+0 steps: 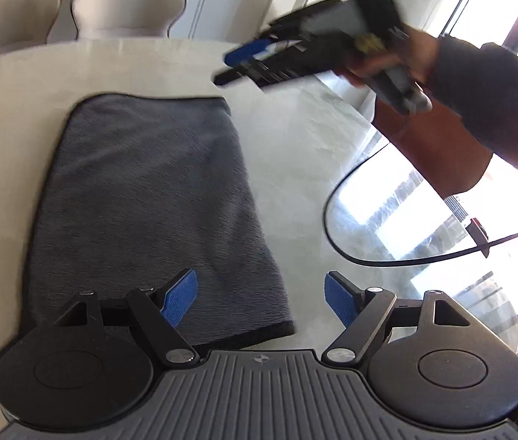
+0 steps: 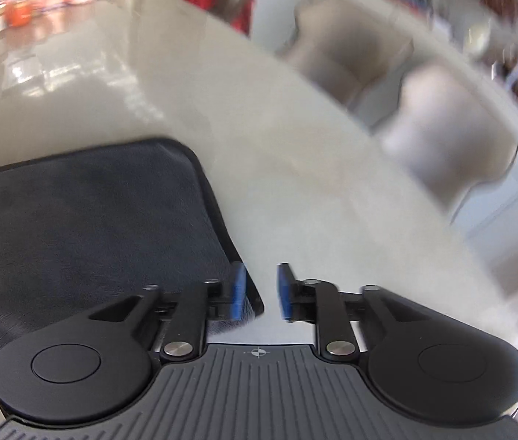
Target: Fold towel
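The dark grey towel point(image 1: 156, 201) lies flat on the pale table point(image 1: 288, 139), folded into a long rectangle with a black hem all around. The left gripper point(image 1: 261, 299) hovers over the towel's near end; its left blue pad stands above the cloth close to the near right corner, and its right blue pad stands above bare table just past the towel's right edge. Its fingers point(image 1: 182, 299) are wide apart and hold nothing. To the right of the towel the table is free up to a black cable point(image 1: 336, 227) that curves over the shiny part of the top. Beyond the towel's far right corner, the right gripper point(image 1: 233, 66) is held in the air by a hand point(image 1: 387, 58) in a dark sleeve, well apart from the cloth. In its own camera view, the right gripper point(image 2: 262, 291) has its fingers point(image 2: 237, 291) a small way apart with nothing between them; one towel corner point(image 2: 251, 304) shows just under its left pad. Two beige chairs point(image 1: 127, 3) stand behind the table's far edge from the towel.
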